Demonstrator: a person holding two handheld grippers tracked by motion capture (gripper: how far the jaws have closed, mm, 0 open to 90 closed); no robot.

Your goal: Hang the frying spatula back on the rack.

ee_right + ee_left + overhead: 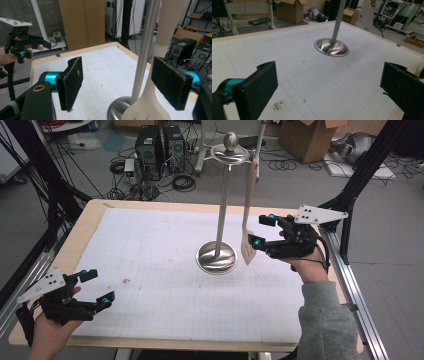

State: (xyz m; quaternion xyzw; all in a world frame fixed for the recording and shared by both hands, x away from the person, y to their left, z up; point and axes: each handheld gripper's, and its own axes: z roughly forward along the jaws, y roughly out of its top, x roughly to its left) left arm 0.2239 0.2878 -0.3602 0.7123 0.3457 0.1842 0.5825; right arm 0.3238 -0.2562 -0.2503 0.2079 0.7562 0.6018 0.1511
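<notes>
A steel stand with a round base [216,258] and a tall pole [222,205] rises mid-table. From its top ring hangs a beige slotted spatula [248,245], blade down, just right of the base. My right gripper [261,231] is level with the blade, jaws open. In the right gripper view the spatula blade [147,107] and the pole [145,50] stand between the pads of the right gripper [121,82], and neither pad presses on them. My left gripper [98,287] rests open at the near left corner with nothing between its jaws [329,87].
A white gridded mat [150,270] covers the wooden table. Aluminium rails [357,295] run along the table's right side, and black frame posts [367,165] rise at the back corners. Computer towers [157,145], cables and cardboard boxes [310,137] lie on the floor beyond.
</notes>
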